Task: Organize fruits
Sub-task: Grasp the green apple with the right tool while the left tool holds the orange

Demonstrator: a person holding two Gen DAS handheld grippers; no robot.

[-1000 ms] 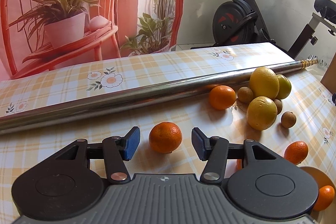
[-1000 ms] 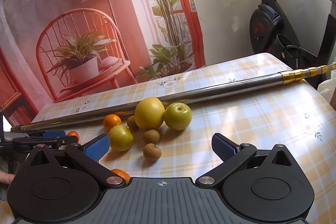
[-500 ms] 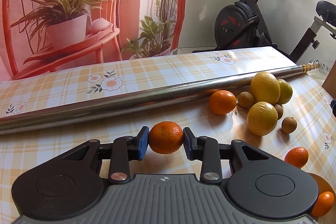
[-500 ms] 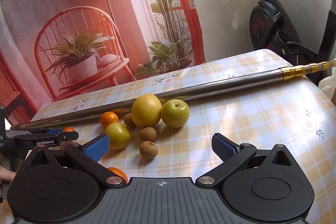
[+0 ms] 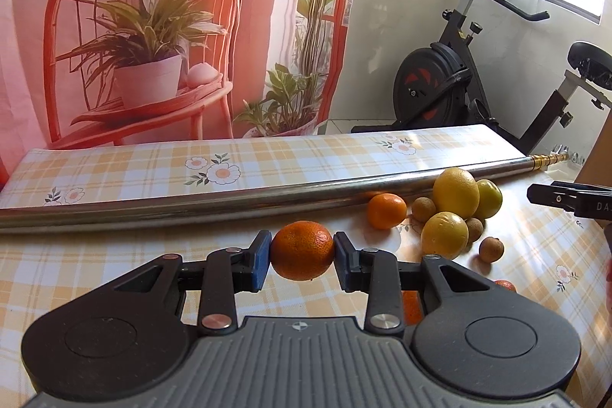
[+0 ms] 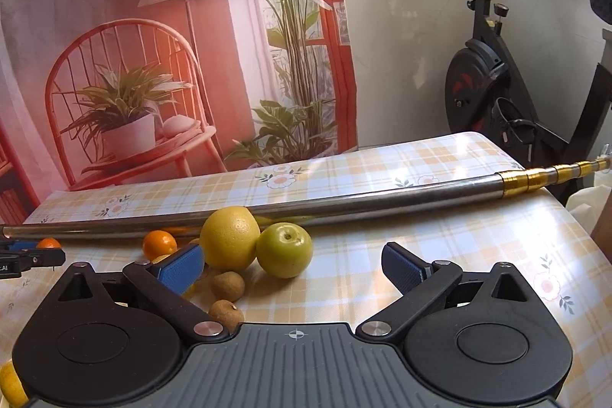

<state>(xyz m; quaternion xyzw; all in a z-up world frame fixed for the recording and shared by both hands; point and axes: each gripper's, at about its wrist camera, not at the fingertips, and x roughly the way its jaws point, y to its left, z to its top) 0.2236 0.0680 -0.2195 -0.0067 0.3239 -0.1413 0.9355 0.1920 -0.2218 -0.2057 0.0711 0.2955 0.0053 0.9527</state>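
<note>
Mandarin (image 5: 302, 250) clamped between the left gripper (image 5: 302, 257) pads, held above the checked tablecloth (image 5: 114, 159).
Both blue pads press its sides. The right gripper (image 6: 292, 264) stands wide, jaws having just narrowed slightly with nothing between them; just beyond it sit a green apple (image 6: 284, 249), a big yellow citrus (image 6: 230, 238), small brown fruits and another mandarin (image 6: 159, 244), beside a long metal pole (image 6: 344, 203).
</note>
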